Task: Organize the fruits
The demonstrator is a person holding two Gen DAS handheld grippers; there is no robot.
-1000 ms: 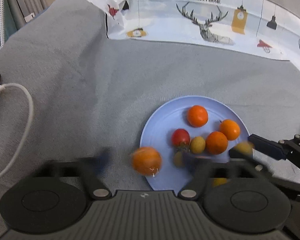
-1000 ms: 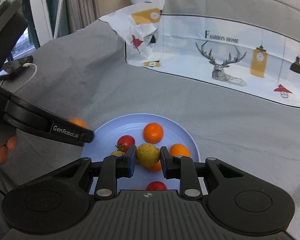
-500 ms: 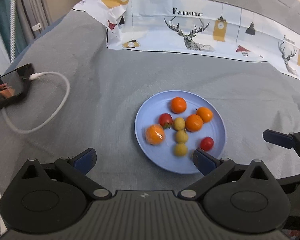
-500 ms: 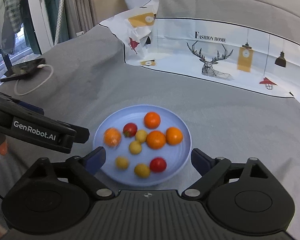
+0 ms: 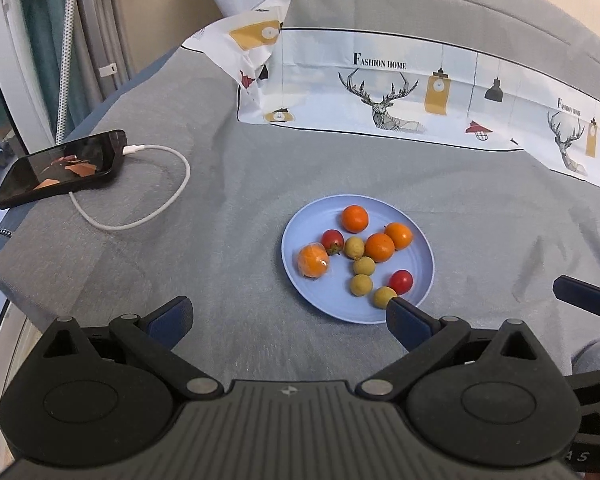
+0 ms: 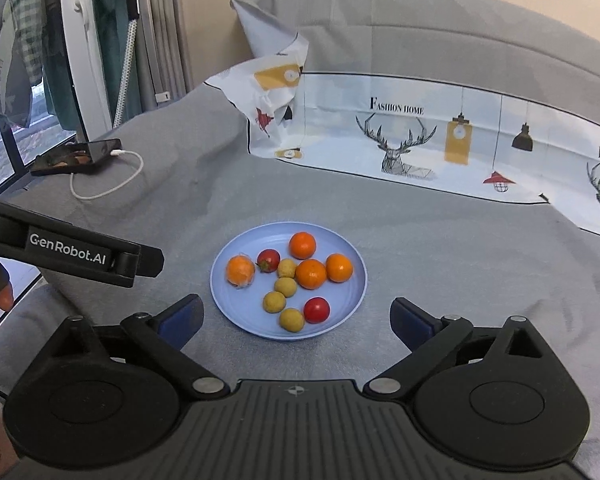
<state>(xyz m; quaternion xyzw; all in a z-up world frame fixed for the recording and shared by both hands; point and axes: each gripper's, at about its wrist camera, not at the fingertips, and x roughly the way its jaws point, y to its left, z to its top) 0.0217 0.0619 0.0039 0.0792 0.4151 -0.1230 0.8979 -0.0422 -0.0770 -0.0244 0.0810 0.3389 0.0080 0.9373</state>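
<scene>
Fruits are sitting gathered on the blue plate (image 6: 352,300), ahead of both grippers, presumably so the rim keeps the round pieces from rolling off. Going left to right: the left gripper (image 5: 288,316) is hanging wide and empty, the plate just ahead to its right; the right gripper (image 6: 296,316) is opening its jaws, nothing between them, plate directly ahead.

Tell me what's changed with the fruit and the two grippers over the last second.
The right gripper let go of the yellow-green fruit it was pinching, which now lies on the blue plate; its jaws are opening, with nothing between them. The left gripper released the wrapped orange onto the plate and stands open. Both grippers have pulled back and up from the plate. The phone and cable stayed put.
</scene>
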